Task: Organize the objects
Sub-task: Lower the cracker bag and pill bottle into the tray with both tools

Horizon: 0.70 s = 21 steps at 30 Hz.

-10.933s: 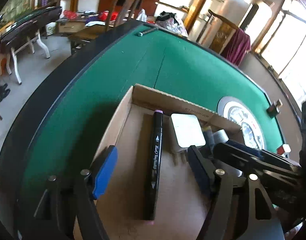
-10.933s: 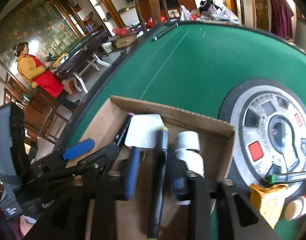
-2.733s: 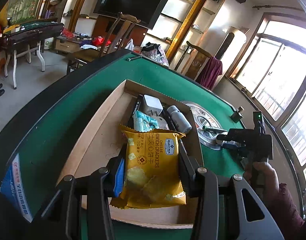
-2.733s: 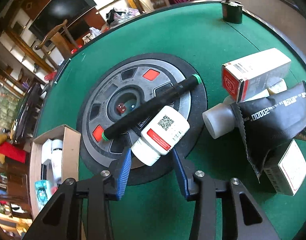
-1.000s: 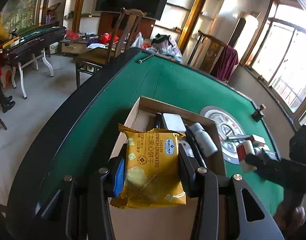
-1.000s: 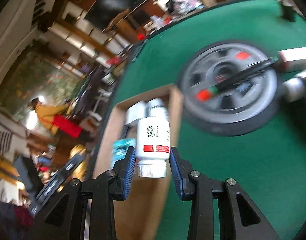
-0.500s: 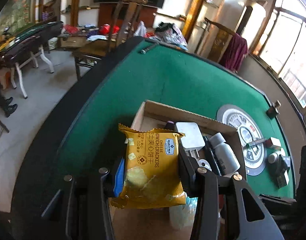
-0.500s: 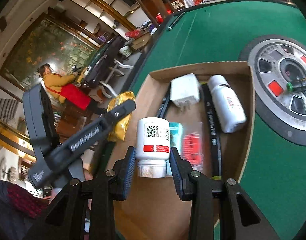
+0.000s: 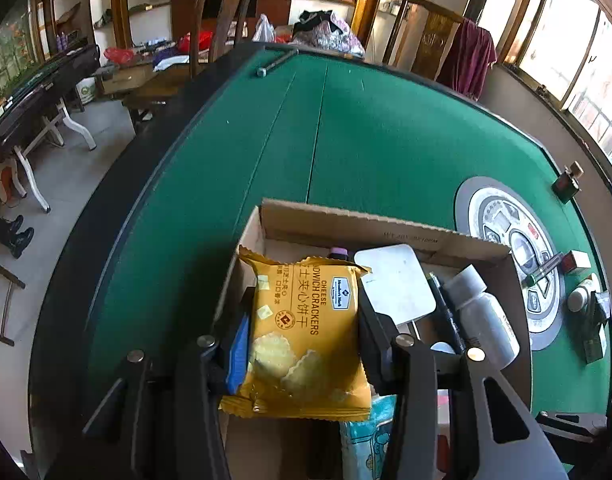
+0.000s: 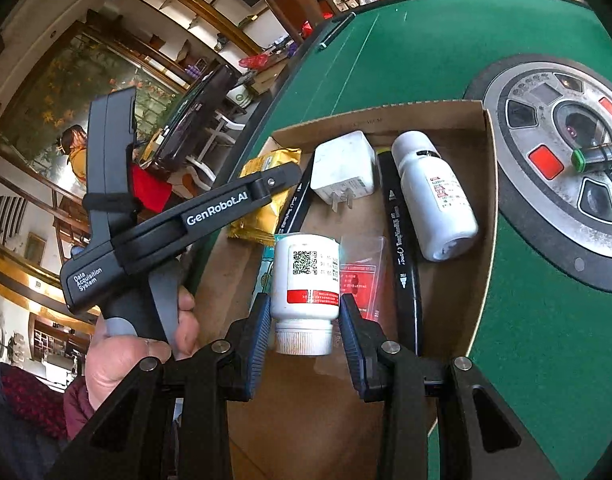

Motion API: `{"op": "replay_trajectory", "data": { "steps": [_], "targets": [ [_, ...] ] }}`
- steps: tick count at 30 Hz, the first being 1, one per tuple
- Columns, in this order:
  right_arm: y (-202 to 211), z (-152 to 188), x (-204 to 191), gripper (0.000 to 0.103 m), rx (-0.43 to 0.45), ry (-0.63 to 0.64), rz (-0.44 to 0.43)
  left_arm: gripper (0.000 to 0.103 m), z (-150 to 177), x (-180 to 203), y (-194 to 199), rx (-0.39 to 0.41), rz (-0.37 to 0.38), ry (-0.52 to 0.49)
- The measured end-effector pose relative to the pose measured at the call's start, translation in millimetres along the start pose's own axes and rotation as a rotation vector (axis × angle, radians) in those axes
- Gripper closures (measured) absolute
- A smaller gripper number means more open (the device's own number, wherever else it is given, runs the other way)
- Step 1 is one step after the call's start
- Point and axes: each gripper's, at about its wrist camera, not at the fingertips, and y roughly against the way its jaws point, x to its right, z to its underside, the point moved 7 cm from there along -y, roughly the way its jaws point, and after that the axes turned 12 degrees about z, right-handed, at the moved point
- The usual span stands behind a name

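- Yellow foil cracker packet (image 9: 304, 336) is sitting pinched in the left hand-held gripper (image 9: 302, 346) over the brown cardboard box (image 9: 370, 224); lowering it before releasing is advisable.
- Right hand-held gripper (image 10: 304, 322) is clamping the white red-banded pill bottle (image 10: 306, 276), probably above bare box floor; setting it beside the white plastic bottle (image 10: 434, 200).

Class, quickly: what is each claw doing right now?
Left claw: closed on the cheese cracker packet.
Right claw: closed on the white pill bottle.

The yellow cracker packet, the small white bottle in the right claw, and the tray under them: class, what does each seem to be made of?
Yellow cracker packet: probably plastic film, glossy, with crimped zigzag end seams and wrinkles.
Small white bottle: apparently smooth plastic, with a ribbed cap and a stuck-on paper label.
Tray: brown corrugated cardboard, matt; its cut edges show a raw paper layer.
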Motion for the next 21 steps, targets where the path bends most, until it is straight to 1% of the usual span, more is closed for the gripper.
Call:
{"op": "replay_trajectory", "data": {
  "steps": [2,6,8,10,12,13,14,17,21],
  "targets": [
    [1,0,-1,0.064,0.0,0.007,0.0,0.057,2,-2,-7,-0.022,-0.001,0.011],
    [5,4,-3,0.064,0.0,0.022,-0.017,0.055,1,-1,-10,-0.029,0.001,0.016],
    [10,9,-5,0.064,-0.004,0.03,-0.04,0.055,0,-2,-9,-0.033,0.014,0.024],
    [12,13,-14,0.064,-0.01,0.045,-0.069,0.052,-3,-3,-4,-0.022,0.045,0.04],
    [14,16,-24,0.064,-0.021,0.061,-0.098,0.044,-5,-5,6,-0.004,0.1,0.072],
    [11,16,-29,0.064,-0.028,0.067,-0.111,0.043,-7,-6,13,0.01,0.123,0.086],
    [9,18,-35,0.064,-0.04,0.076,-0.127,0.041,-9,-8,20,0.024,0.129,0.093],
    [-2,19,-50,0.064,-0.072,0.102,-0.162,0.038,-11,-14,43,0.063,0.123,0.094],
    [-20,29,-69,0.064,-0.12,0.161,-0.147,0.029,-8,-29,73,0.126,0.103,0.127]
  ]
}}
